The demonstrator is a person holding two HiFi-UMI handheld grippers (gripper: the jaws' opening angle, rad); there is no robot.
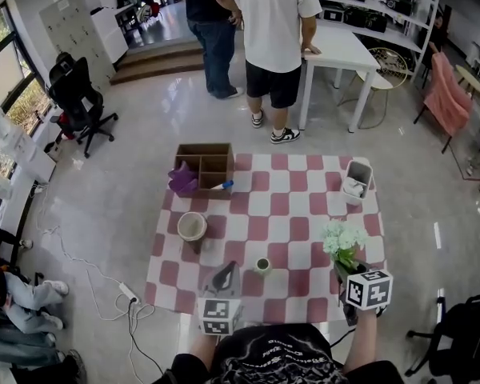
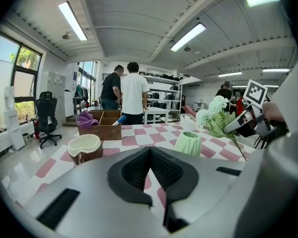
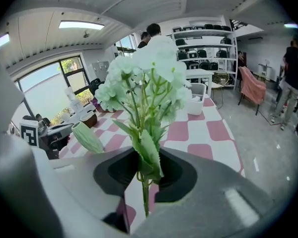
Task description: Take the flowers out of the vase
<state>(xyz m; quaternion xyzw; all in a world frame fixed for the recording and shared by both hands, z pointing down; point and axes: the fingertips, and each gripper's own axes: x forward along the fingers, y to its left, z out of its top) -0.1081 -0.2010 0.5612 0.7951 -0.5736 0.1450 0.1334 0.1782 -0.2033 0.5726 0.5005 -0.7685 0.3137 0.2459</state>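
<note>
Right of vase (image 1: 262, 266) — flowers (image 1: 342, 241) clamped in right gripper (image 1: 343, 270); left gripper (image 1: 227, 270) closed, empty.

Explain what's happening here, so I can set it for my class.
A person holds a gripper in each hand over a checked cloth. The right gripper is clamped on the stems of the white flowers, which are clear of the vase. The pale green vase stands upright and empty on the cloth. The left gripper is shut on nothing, near the vase.
</note>
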